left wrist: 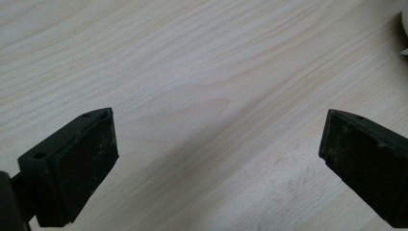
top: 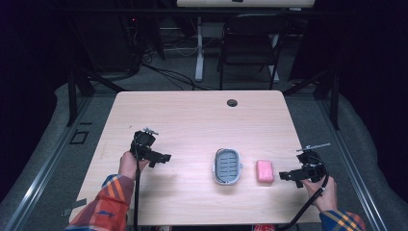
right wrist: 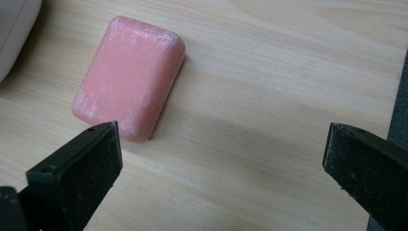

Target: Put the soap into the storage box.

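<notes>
Plaid sleeves (top: 103, 207) at bottom edge of high view, one forearm entering on each side. Left hand (top: 130, 164) around left gripper (top: 161, 158) over bare front-left part of wooden table (top: 192, 115); jaws spread wide with nothing between them, pale wood grain beneath in left gripper view (left wrist: 216, 163). Right hand (top: 325, 192) around right gripper (top: 285, 176) near table's right edge; jaws likewise spread wide and empty, aimed leftward at pink soap bar (top: 265, 171). Soap bar flat on wood, just ahead of right gripper, apart from both jaws; in right gripper view (right wrist: 129, 77) up and left of left-hand jaw, whitish scuffing on top face. Soap dish (top: 226, 166), oval, pale rim with dark slotted insert, just left of soap bar and near it without touching; well apart from left gripper. Round cable hole (top: 232, 102) near table's far edge. Folding chair (top: 250, 48) and white desk leg (top: 198, 48) on dim floor beyond.
</notes>
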`<state>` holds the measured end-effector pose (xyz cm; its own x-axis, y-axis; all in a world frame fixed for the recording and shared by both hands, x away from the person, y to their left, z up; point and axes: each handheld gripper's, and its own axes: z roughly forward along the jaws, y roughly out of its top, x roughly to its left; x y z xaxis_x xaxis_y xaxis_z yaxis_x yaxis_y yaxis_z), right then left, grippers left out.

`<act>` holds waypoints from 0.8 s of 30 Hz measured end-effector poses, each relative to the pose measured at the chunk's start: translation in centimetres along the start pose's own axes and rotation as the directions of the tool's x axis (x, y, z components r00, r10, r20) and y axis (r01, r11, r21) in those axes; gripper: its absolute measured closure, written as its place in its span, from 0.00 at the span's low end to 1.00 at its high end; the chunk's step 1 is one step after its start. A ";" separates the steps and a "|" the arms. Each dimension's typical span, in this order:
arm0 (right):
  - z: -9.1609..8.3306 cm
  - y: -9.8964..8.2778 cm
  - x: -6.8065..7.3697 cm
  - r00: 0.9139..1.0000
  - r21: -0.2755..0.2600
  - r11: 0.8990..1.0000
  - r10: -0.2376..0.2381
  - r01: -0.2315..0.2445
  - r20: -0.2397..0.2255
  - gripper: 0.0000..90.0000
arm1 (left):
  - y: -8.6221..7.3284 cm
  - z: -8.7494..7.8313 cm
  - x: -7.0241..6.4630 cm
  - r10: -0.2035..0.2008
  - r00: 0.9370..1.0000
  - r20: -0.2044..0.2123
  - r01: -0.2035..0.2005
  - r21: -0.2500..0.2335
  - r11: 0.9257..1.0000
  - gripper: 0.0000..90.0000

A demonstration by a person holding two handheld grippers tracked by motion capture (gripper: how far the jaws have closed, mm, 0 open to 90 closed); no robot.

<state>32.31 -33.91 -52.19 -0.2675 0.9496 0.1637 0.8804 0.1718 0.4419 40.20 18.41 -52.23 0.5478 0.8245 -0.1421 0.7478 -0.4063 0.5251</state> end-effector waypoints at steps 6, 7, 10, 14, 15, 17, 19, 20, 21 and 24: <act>-0.1 0.0 0.2 1.000 -0.001 1.000 -0.010 0.010 0.016 0.00 | 0.1 0.1 -0.1 0.005 1.000 -0.005 -0.005 0.003 1.000 0.00; -0.1 0.0 0.2 1.000 -0.005 1.000 -0.010 0.010 0.012 0.00 | 0.1 0.1 -0.1 0.007 1.000 -0.007 -0.007 0.003 1.000 0.00; -0.1 0.1 0.3 1.000 -0.005 1.000 -0.018 0.018 0.021 0.00 | 0.1 0.2 0.0 0.009 1.000 -0.004 -0.009 0.008 1.000 0.00; -0.3 0.0 0.5 0.999 -0.006 1.000 -0.018 0.018 0.028 0.00 | 0.3 0.2 -0.1 0.013 1.000 -0.004 -0.013 0.004 1.000 0.00; -0.3 0.0 0.5 0.999 -0.006 1.000 -0.018 0.018 0.028 0.00 | 0.3 0.2 -0.1 0.013 1.000 -0.004 -0.013 0.004 1.000 0.00; -0.5 -0.1 0.6 1.000 -0.012 1.000 -0.016 0.016 0.025 0.00 | 0.3 0.2 -0.4 0.020 1.000 -0.007 -0.020 0.001 1.000 0.00; -0.6 -0.2 0.8 0.999 -0.015 1.000 -0.021 0.021 0.034 0.00 | 0.4 0.1 -0.4 0.027 1.000 -0.009 -0.027 0.004 1.000 0.00; -0.7 -0.2 1.0 0.999 -0.018 1.000 -0.025 0.025 0.039 0.00 | 0.4 0.2 -0.4 0.029 1.000 -0.009 -0.028 0.008 1.000 0.00; -0.7 -0.2 1.0 0.999 -0.018 1.000 -0.025 0.025 0.039 0.00 | 0.4 0.2 -0.4 0.029 1.000 -0.009 -0.028 0.008 1.000 0.00; -0.9 -0.1 1.5 0.999 -0.032 0.999 -0.023 0.024 0.037 0.00 | 0.5 0.3 -0.3 0.027 1.000 -0.010 -0.027 0.006 1.000 0.00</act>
<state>31.52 -32.75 -51.21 -0.2729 0.9545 0.1206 0.8607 0.1862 0.4738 40.49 17.81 -52.17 0.5644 0.8168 -0.1196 0.7347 -0.4310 0.5239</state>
